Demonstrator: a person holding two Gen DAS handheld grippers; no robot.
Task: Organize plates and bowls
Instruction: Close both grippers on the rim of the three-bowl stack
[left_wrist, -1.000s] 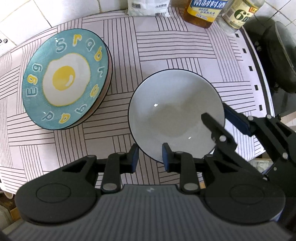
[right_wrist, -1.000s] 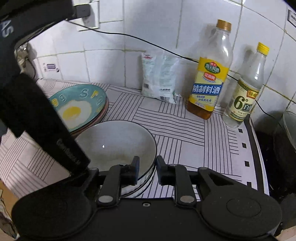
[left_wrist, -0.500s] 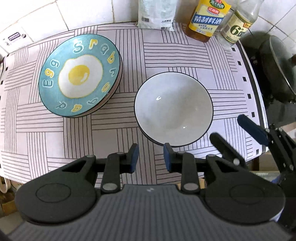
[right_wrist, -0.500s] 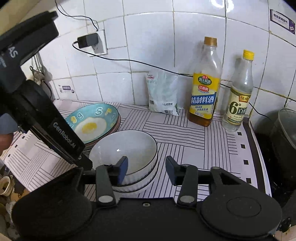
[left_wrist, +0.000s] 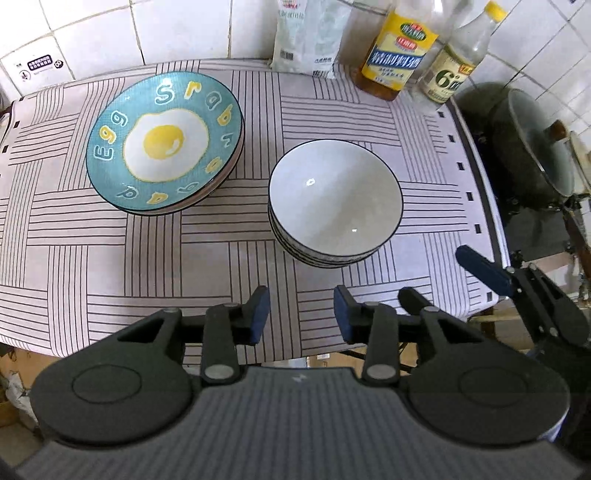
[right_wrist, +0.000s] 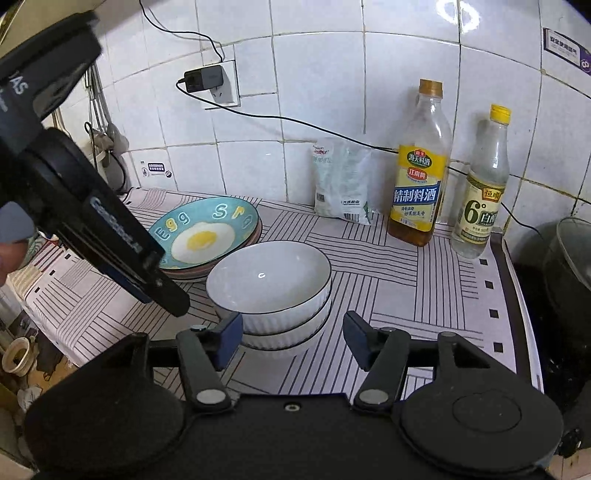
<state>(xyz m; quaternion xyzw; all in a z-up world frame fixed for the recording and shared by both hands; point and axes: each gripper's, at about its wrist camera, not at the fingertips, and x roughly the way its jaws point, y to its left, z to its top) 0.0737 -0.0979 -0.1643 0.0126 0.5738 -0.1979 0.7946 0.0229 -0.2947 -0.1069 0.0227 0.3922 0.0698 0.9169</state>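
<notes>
Even indoor light brightening the scene, glare spotting the bowl and wall tiles, fisheye bending edges, corners darkening

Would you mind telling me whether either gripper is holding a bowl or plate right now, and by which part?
Nothing is held. The left gripper and right gripper are both opening with nothing between their jaws, clear of the bowl stack.

Black gripper, blue-padded jaws, silver screws

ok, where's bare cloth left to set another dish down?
Free: the near strip of striped tablecloth in front of the teal egg-print plate stack and white bowl stack. Crowded: the back edge, with white bag and two bottles.
</notes>
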